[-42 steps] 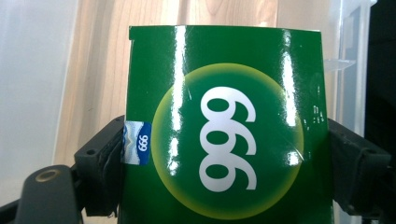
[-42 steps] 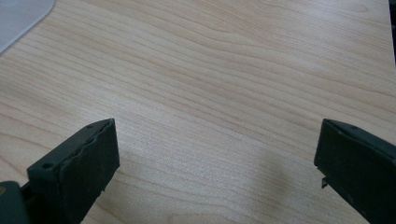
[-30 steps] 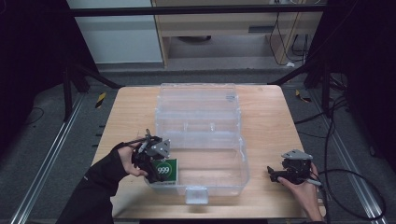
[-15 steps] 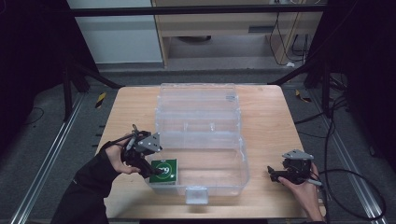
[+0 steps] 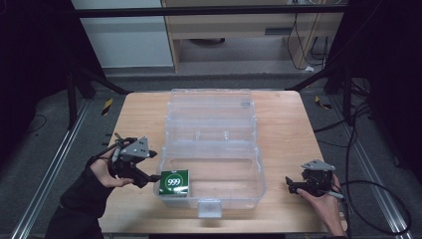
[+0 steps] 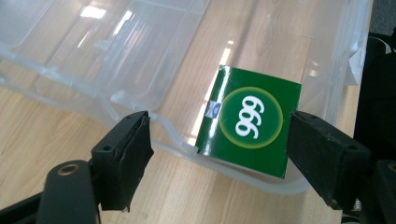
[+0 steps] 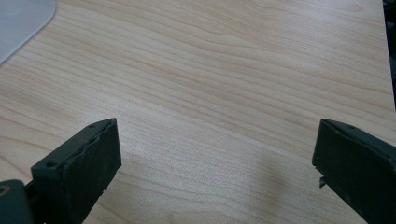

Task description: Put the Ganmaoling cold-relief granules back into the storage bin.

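A: What's on the table (image 5: 288, 124)?

B: A clear plastic box (image 5: 211, 144) with its lid swung open toward the far side. It sits about in the middle of the wooden top. Inside, in the near left corner, stands a small green carton (image 5: 174, 182) with "999" in a white ring on its face.

A: Is the carton lying flat?

B: It looks tilted, leaning against the left wall of the box, with its printed face turned up. In the left gripper view the carton (image 6: 247, 120) rests just inside the rim of the box (image 6: 140, 56), its lower edge against the clear wall.

A: And the left gripper (image 5: 144, 174)?

B: It's held in the left hand (image 5: 102, 172) just outside the box, at the near left of the table, pointing toward the carton. Its jaws are spread wide, with nothing between them. The carton sits beyond the jaws, and they do not touch it.

A: The right one?

B: The right gripper (image 5: 293, 185) is in the right hand (image 5: 323, 201) near the table's near right corner, well apart from the box. Its jaws are spread wide too, over bare wood (image 7: 224, 93). A corner of the clear plastic (image 7: 23, 18) shows at the far left of that view.
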### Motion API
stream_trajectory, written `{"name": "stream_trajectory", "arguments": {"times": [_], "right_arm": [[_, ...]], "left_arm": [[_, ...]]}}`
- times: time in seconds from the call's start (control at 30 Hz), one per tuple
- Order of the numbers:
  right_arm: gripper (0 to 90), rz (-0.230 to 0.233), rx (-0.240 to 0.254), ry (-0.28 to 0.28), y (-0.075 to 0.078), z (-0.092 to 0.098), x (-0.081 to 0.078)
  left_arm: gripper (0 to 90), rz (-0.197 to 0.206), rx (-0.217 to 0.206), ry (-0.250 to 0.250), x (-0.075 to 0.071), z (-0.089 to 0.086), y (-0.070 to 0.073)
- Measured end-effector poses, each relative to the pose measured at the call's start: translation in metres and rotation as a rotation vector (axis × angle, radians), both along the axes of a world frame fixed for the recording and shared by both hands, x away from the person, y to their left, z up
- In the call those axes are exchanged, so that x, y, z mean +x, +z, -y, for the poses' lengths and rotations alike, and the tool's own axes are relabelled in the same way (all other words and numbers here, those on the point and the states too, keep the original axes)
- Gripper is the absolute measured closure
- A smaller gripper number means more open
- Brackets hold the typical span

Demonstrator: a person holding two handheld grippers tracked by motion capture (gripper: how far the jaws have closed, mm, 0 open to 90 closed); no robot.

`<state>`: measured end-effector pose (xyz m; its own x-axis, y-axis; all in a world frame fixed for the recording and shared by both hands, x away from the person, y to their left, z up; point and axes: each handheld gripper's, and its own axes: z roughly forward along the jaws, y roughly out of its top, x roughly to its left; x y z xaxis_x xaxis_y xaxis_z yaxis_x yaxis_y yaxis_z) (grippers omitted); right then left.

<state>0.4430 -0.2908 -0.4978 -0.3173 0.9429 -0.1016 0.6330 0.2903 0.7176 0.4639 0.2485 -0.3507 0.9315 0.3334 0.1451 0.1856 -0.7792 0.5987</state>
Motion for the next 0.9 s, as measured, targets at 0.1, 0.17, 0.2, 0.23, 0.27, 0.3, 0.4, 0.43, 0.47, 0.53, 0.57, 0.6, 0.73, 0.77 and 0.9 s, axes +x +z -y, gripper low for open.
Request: {"name": "stream_trajectory", "arguments": {"times": [0.1,0.17,0.2,0.23,0.27,0.3,0.4,0.43,0.47,0.53,0.57,0.6,0.73,0.77,0.9], "right_arm": [[1.5,0.0,0.0,0.0,0.0,0.0,0.0],[1.5,0.0,0.001,-0.001,0.0,0.0,0.0],[1.5,0.0,0.0,-0.001,0.0,0.0,0.0],[1.4,0.0,0.0,-0.001,0.0,0.0,0.0],[1.5,0.0,0.0,0.0,0.0,0.0,0.0],[1.4,-0.001,0.0,-0.001,0.0,0.0,0.0],[1.4,0.0,0.0,-0.001,0.0,0.0,0.0],[1.3,0.0,0.0,-0.001,0.0,0.0,0.0],[1.3,-0.001,-0.001,0.0,0.0,0.0,0.0],[1.2,-0.001,-0.001,0.0,0.0,0.0,0.0],[1.1,-0.001,-0.001,0.0,0.0,0.0,0.0],[1.1,-0.001,-0.001,-0.001,0.0,0.0,0.0],[0.9,0.0,-0.001,-0.001,0.0,0.0,0.0],[0.9,0.001,-0.001,0.0,0.0,0.0,0.0],[0.9,0.002,0.002,-0.003,0.0,0.001,0.0]], "left_arm": [[22.0,-0.008,-0.011,0.033,-0.001,-0.01,-0.005],[22.0,-0.009,-0.019,0.057,-0.002,-0.017,-0.008],[22.0,-0.011,-0.033,0.07,-0.002,-0.02,-0.01],[22.0,-0.01,-0.039,0.078,-0.002,-0.023,-0.012],[22.0,-0.007,-0.045,0.089,-0.003,-0.026,-0.013],[21.9,-0.001,-0.048,0.1,-0.003,-0.029,-0.015],[21.9,0.002,-0.061,0.137,-0.003,-0.038,-0.021],[21.9,0.002,-0.063,0.154,-0.003,-0.041,-0.024],[21.9,0.0,-0.068,0.167,-0.003,-0.045,-0.027],[21.9,-0.002,-0.074,0.181,-0.003,-0.049,-0.031],[21.9,-0.005,-0.083,0.196,-0.003,-0.052,-0.033],[21.9,-0.004,-0.086,0.213,-0.003,-0.055,-0.036],[22.0,-0.009,-0.102,0.261,-0.001,-0.064,-0.047],[21.9,-0.01,-0.104,0.271,0.0,-0.066,-0.049],[21.9,-0.023,-0.115,0.317,0.002,-0.073,-0.063]]}}
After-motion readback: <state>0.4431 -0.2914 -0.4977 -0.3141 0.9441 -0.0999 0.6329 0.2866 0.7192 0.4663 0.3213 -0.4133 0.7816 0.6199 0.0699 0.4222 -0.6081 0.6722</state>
